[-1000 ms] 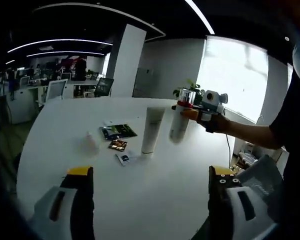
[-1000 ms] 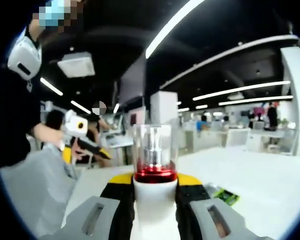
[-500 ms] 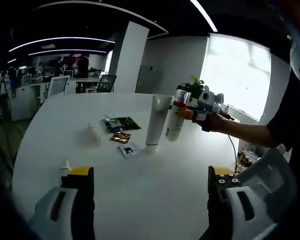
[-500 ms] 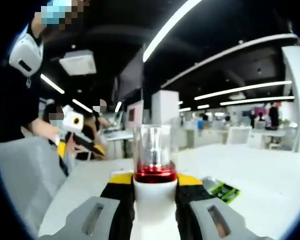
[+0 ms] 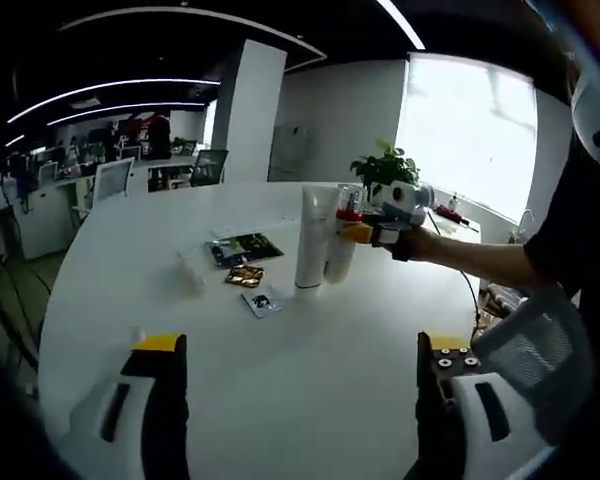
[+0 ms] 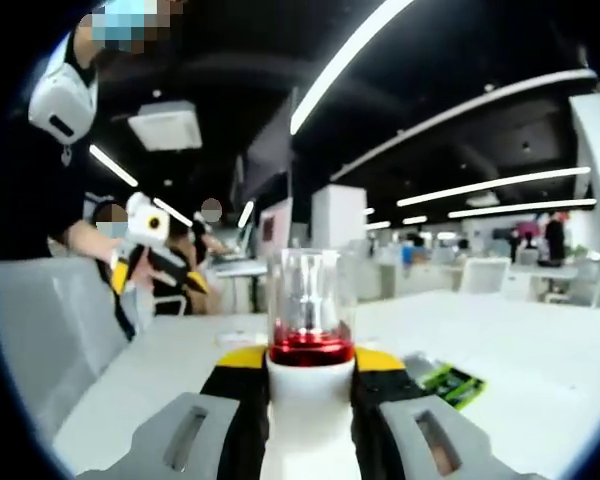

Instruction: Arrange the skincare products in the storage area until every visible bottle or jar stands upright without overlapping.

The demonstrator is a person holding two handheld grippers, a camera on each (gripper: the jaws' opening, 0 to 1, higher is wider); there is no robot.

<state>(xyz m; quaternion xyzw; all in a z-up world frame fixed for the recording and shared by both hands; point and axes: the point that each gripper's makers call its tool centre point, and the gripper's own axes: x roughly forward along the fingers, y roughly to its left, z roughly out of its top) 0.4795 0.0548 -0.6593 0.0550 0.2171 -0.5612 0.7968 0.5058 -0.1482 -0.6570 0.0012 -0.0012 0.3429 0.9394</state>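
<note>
A tall white tube [image 5: 311, 238] stands upright on the round white table [image 5: 310, 390]. Right beside it is a white bottle [image 5: 340, 250] with a red ring and clear cap, upright, with my right gripper [image 5: 363, 232] shut on its neck. Whether its base touches the table I cannot tell. In the right gripper view the bottle [image 6: 307, 300] rises between the yellow-tipped jaws of the right gripper [image 6: 310, 362]. My left gripper [image 5: 302, 345] is open near the table's front edge with nothing between its jaws; it shows as the left gripper [image 6: 140, 240] in a hand.
A green packet [image 5: 242, 247], a brown sachet [image 5: 241, 275] and a small sachet [image 5: 261, 301] lie left of the tube. A small pale bottle [image 5: 188, 272] sits further left. A potted plant [image 5: 381, 170] is behind. A grey chair [image 5: 530, 345] stands at the right.
The right gripper has carried the bottle down and in toward the tube, so it now stands close beside it. The left gripper stays open; its view shifted slightly.
</note>
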